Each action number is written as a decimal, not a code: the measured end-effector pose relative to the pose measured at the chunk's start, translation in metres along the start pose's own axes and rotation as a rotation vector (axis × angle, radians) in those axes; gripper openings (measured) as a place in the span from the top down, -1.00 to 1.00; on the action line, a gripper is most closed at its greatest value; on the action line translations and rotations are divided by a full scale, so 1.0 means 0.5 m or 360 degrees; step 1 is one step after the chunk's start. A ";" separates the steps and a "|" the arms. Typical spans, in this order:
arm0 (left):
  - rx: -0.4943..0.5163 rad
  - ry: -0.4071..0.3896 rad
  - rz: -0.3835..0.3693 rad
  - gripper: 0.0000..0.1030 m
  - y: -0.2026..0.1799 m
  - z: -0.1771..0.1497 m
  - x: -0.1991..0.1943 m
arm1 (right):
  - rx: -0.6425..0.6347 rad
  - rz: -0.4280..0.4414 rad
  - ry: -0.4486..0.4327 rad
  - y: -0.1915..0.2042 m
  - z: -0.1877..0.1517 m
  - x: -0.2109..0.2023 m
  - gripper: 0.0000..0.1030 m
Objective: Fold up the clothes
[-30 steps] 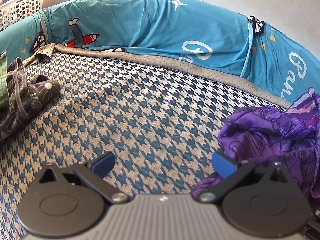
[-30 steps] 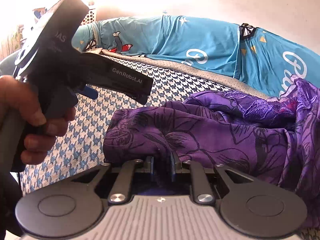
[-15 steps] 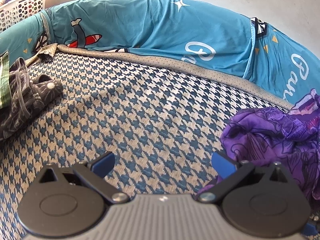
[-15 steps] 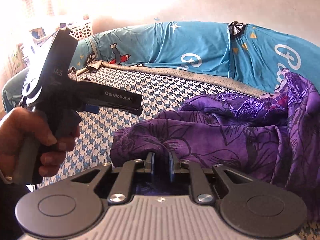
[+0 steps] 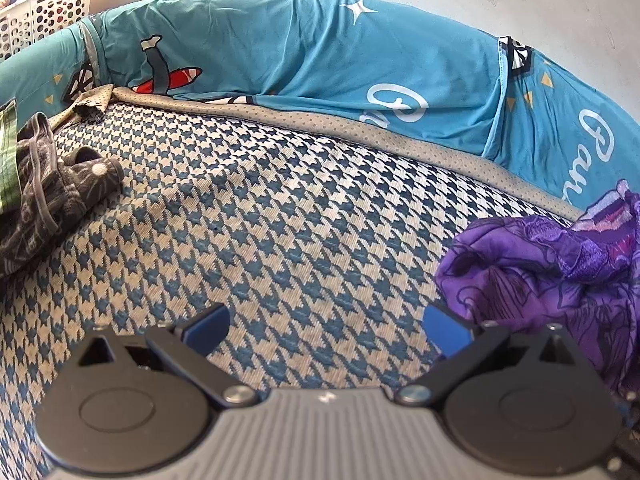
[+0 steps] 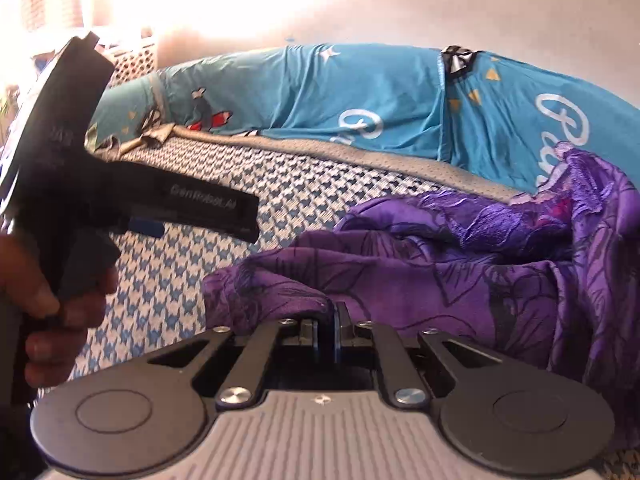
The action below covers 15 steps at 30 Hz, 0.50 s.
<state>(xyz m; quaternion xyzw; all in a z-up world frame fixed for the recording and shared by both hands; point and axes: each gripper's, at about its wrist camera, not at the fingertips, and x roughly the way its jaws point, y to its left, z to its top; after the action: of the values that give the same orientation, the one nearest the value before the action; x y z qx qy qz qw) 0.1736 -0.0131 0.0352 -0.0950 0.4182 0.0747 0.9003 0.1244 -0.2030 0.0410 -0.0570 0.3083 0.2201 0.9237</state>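
A crumpled purple garment with dark flower outlines lies on the right of the houndstooth bed cover. My right gripper pinches its near edge; the jaws are closing and fabric sits between the pads. The same purple garment shows at the right edge of the left wrist view. My left gripper is open above bare bed cover, with nothing between its blue pads, just left of the garment. In the right wrist view a person's hand holds that left gripper.
Dark patterned clothes and a green striped piece lie at the left edge of the bed. Teal printed pillows line the far side against the wall. A white perforated laundry basket stands at the far left.
The right jaws have drawn closer together on the purple fabric, and the right view has rolled a little. The garment's near edge has shifted slightly right. The left gripper has not moved.
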 end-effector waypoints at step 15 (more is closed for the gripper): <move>0.0109 0.0003 -0.0056 -1.00 -0.076 -0.032 -0.003 | 0.0527 -0.0717 -0.0376 -0.214 0.045 -0.217 0.86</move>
<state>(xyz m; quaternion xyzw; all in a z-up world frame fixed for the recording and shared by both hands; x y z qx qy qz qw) 0.1689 -0.0539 0.0306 -0.0716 0.4195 0.0445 0.9038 0.1064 -0.3337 0.1202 0.0535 0.2099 -0.0385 0.9755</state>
